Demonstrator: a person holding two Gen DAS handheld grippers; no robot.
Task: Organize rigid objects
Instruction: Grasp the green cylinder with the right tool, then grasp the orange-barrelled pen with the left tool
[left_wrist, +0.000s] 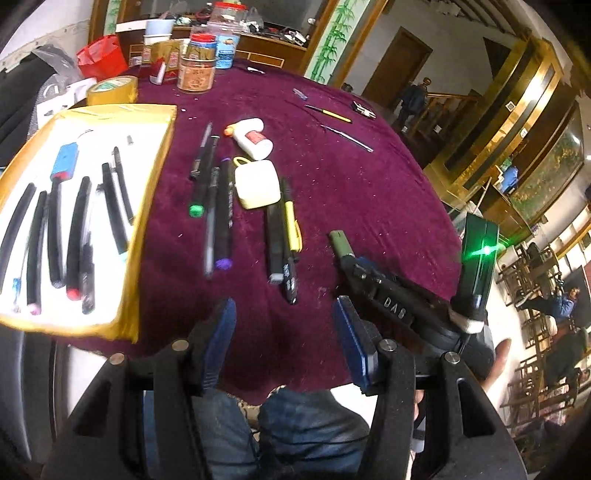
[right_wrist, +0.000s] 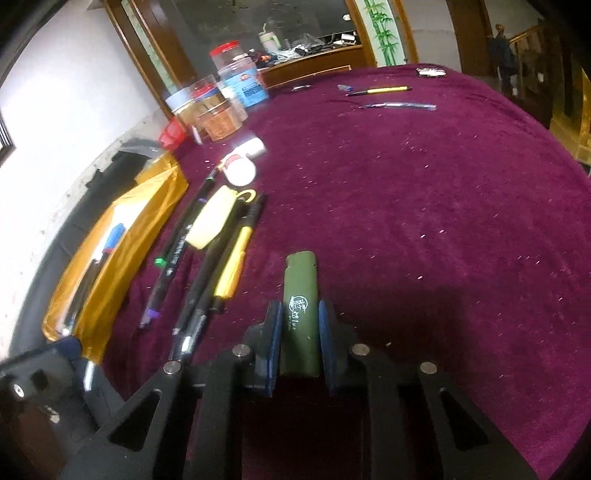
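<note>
The right gripper (right_wrist: 299, 341) is clamped on a green lighter (right_wrist: 300, 314), low in the frame's centre, over the purple tablecloth (right_wrist: 424, 221). The left gripper (left_wrist: 284, 339) stands open and empty. Pens (left_wrist: 218, 199) lie beside the gold tray (left_wrist: 155, 177), left.

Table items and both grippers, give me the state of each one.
green lighter: lying flat between the right jaws, gripped
right gripper: shut on the lighter
left gripper: open, empty
white glue bottle: lying on its side
gold tray: holding pens
</note>
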